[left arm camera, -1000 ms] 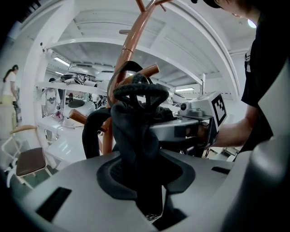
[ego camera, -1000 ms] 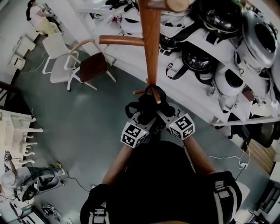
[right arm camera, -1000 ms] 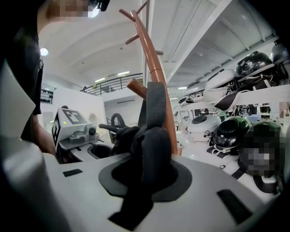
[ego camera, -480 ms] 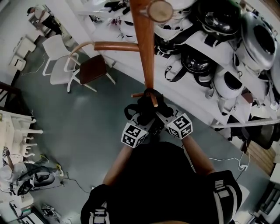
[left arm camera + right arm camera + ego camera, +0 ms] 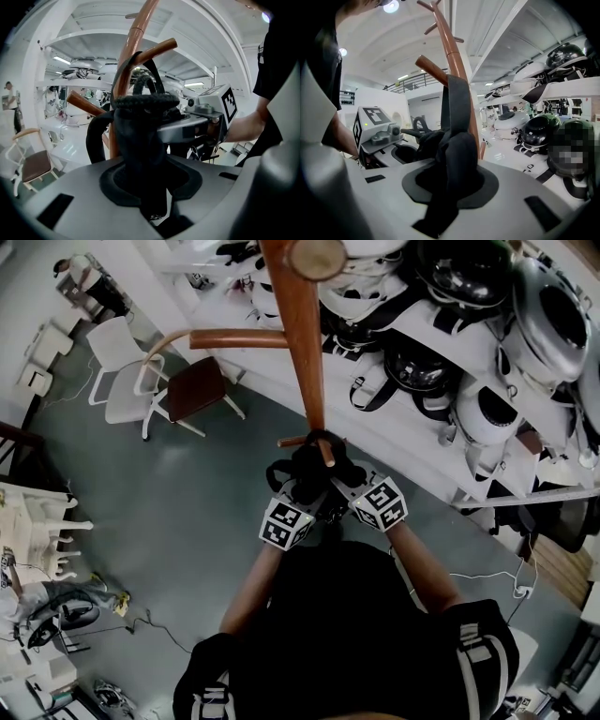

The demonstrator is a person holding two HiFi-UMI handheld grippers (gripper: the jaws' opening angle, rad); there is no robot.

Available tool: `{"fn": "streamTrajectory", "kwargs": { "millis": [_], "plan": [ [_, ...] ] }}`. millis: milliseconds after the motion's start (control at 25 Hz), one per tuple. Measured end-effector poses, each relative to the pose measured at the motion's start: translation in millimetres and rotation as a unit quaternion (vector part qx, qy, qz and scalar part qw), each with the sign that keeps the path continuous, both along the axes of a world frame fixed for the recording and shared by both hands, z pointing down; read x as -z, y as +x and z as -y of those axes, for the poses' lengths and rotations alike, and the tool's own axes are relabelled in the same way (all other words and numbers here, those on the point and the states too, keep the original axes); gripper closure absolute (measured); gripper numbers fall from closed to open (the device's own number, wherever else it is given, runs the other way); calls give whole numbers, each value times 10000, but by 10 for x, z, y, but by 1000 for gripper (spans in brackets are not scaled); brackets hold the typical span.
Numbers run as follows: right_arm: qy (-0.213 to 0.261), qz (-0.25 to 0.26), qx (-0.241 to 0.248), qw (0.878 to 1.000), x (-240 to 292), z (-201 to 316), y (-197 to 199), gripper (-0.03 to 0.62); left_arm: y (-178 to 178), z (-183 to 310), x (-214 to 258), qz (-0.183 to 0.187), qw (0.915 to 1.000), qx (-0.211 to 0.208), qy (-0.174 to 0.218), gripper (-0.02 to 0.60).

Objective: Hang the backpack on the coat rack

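Black woven fabric fills both sets of jaws. The left gripper (image 5: 143,173) is clamped on a thick bunch of the black fabric backpack (image 5: 314,474). The right gripper (image 5: 450,173) pinches a flat black strap (image 5: 457,101) of it, jaws narrow around the webbing. The bag sits on the near side of the reddish-brown wooden coat rack (image 5: 305,352), up against its pole. Its thin top loop (image 5: 140,70) appears to pass over a short wooden peg (image 5: 159,47) that slants upward. No view shows clearly how far down the peg the loop sits.

That is the weak spot. If the loop only catches the peg's tip, opening the jaws would likely let the bag's weight drag it off and drop the pack to the grey floor (image 5: 187,512). Releasing one side first could swing the bag and twist the loop free. A hard downward tug might also rock the slender rack toward the white shelves of helmets (image 5: 469,399) on the right. Easing the weight onto the peg before opening seems the safer call.
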State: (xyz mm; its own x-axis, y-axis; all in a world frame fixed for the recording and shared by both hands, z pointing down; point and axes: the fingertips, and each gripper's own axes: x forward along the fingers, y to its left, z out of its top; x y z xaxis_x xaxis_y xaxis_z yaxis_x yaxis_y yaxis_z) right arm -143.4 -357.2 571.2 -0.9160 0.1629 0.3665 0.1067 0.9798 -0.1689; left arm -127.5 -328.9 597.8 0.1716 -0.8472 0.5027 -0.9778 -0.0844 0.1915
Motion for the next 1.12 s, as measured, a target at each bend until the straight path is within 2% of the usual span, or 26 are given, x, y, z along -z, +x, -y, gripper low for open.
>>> {"fn": "streamTrajectory", "kwargs": {
  "millis": [480, 640, 760, 920, 1120],
  "plan": [
    [-19, -85, -57, 9999, -107, 12, 9, 501, -10, 7, -102, -21, 10000, -56, -67, 453],
    [10, -143, -39, 9999, -158, 21, -12, 500, -65, -1, -170, 96, 9999, -57, -103, 446],
    [165, -253, -105, 9995, -217, 37, -20, 494, -126, -24, -208, 169, 9998, 26, -101, 428],
    [348, -347, -175, 9986, -278, 44, -48, 487, -243, -47, -210, -96, 9995, 300, -57, 417],
    [402, -378, -186, 9983, -294, 43, -103, 480, -323, -39, -208, -61, 9994, 342, -32, 416]
  ]
}}
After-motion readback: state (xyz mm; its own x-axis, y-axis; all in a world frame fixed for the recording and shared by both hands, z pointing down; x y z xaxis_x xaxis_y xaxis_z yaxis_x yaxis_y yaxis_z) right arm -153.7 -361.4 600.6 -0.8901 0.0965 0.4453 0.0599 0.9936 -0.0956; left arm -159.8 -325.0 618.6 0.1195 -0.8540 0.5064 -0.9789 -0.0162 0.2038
